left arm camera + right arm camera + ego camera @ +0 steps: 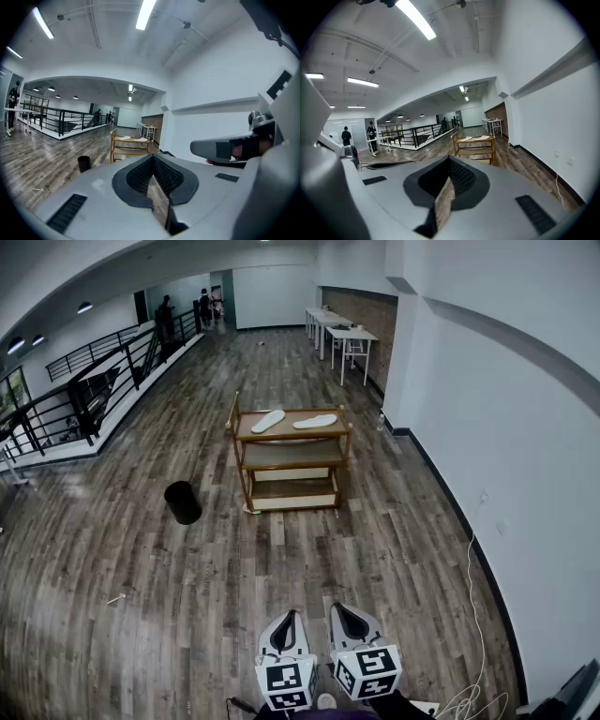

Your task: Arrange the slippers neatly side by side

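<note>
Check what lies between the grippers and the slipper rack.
Only bare wood floor up to the rack, per the head view. The black bin stands off to the left.

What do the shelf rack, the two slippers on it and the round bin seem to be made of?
Rack: wood, likely varnished; warm brown boards.
Slippers: pale, thin, flat; perhaps foam or fabric, too far to tell.
Bin: matte black, probably plastic.

Slippers (268,421) (315,421) on cart (286,434) too small to tell top from sole; left gripper (285,622) and right gripper (351,617) cut off by bottom edge; far people (165,313) just specks; dark object (574,697) cropped at corner, unidentifiable.
</note>
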